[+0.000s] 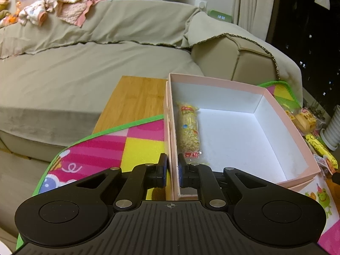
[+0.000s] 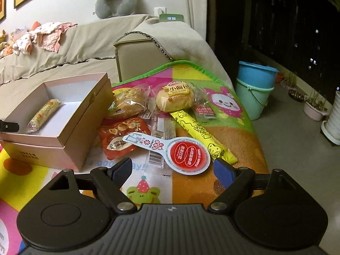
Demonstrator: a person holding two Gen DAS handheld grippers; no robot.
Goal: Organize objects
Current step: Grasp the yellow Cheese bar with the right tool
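The left gripper (image 1: 172,170) is pinching the near wall of the box (image 1: 276,104), steadying it. The right gripper (image 2: 173,170) is hovering, jaws spread wide and empty, over the red-and-white packet (image 2: 170,148) beside the box; it ought to be lowering squarely and pinching the flat edges.

Pink box (image 1: 282,114), white inside; green-edged pink-and-yellow checked mat (image 1: 131,136)

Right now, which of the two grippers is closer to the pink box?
The left. The left gripper is clamped on the pink box's near wall. The right gripper hangs open beside it, over the spoon-shaped snack packet.
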